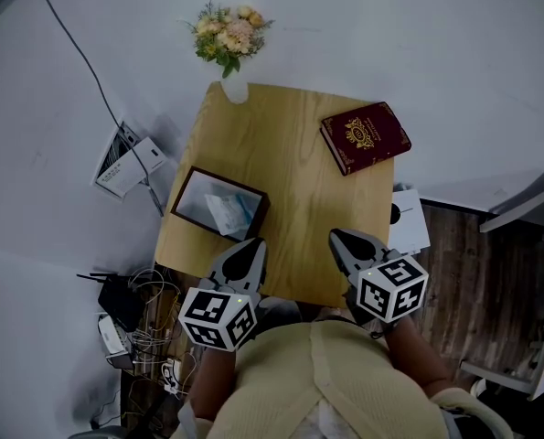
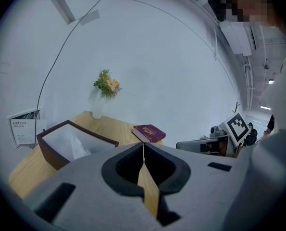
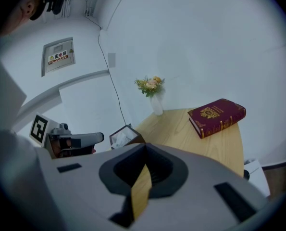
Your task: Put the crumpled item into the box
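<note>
A dark brown open box (image 1: 226, 182) stands at the left edge of the wooden table (image 1: 299, 208). A crumpled white item (image 1: 233, 212) lies inside it, also seen as the crumpled item (image 2: 78, 147) behind the box wall (image 2: 51, 154). My left gripper (image 1: 253, 243) is shut and holds nothing, hovering over the table's near edge just right of the box. My right gripper (image 1: 337, 235) is shut too, empty, over the near right edge. The left gripper view has its jaws (image 2: 143, 144) pressed together; the right gripper (image 3: 144, 146) shows the same.
A dark red book (image 1: 365, 136) lies at the table's far right. A vase of flowers (image 1: 229, 39) stands at the far edge. On the floor are a leaflet stand (image 1: 125, 161), cables (image 1: 134, 314), papers (image 1: 407, 219) and white furniture (image 1: 528, 273).
</note>
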